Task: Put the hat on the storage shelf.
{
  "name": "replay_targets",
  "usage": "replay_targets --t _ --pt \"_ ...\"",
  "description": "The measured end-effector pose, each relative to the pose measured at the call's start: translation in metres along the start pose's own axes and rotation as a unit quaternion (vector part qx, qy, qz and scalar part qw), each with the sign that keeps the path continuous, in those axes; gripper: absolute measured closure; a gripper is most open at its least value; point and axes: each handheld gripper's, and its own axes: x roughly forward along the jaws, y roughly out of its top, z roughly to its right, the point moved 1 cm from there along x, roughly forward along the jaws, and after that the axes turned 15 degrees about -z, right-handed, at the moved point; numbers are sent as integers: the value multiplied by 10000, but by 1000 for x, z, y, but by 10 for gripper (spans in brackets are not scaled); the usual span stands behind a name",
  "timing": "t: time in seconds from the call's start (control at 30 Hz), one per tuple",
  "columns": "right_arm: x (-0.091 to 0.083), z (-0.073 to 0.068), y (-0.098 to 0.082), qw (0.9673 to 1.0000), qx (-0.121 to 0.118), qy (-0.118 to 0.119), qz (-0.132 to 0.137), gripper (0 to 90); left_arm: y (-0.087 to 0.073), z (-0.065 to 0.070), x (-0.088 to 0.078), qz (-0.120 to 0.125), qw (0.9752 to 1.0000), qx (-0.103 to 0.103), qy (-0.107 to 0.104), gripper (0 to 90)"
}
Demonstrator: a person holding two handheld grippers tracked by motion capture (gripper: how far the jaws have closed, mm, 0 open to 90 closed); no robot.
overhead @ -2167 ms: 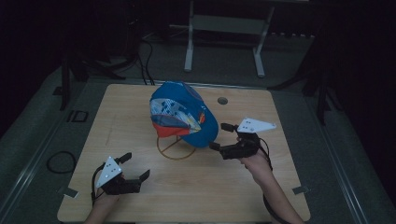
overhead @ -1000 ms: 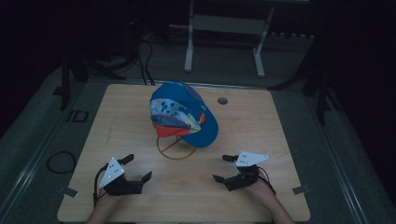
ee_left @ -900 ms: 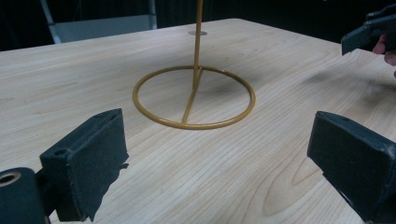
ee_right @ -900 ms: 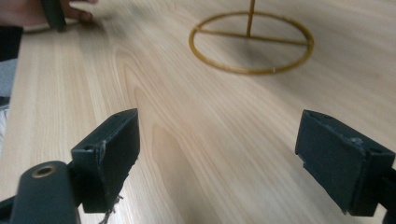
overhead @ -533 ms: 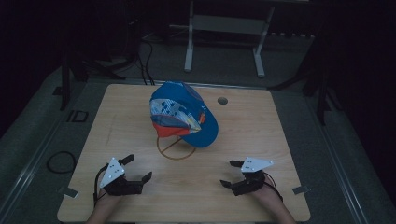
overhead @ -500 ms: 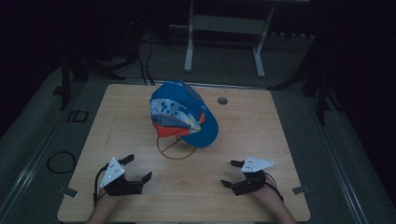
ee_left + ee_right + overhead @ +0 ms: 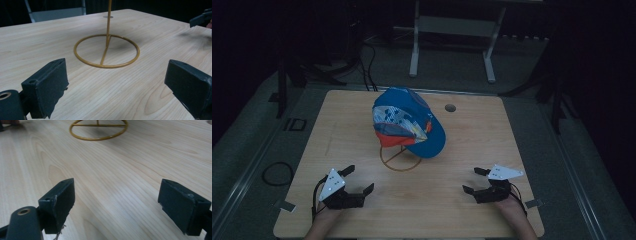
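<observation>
The cap (image 7: 408,121) sits at the frame's centre, propped on a yellow wire stand (image 7: 401,159) so its crown keeps its shape and hangs within reach. The left gripper (image 7: 356,183) at lower left and the right gripper (image 7: 473,180) at lower right rest on the table (image 7: 512,150), jaws spread wide, holding nothing.

Left tongs (image 7: 117,85) spread wide and empty, yellow wire stand (image 7: 107,51) ahead on wooden table (image 7: 50,37)

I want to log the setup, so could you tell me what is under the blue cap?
The blue cap sits on a yellow wire stand; its ring base shows, while the top is covered.
</observation>
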Motion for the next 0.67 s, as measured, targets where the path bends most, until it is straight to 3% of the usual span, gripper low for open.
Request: replay_targets --t 0.43,0.67 --pt "-6 14 -9 9994 296 -57 178 142 -1 -2 -3 14 10000 -61 41 50" --pt "-5 14 -9 9994 304 -85 154 142 -1 -3 -3 25 10000 -76 43 50"
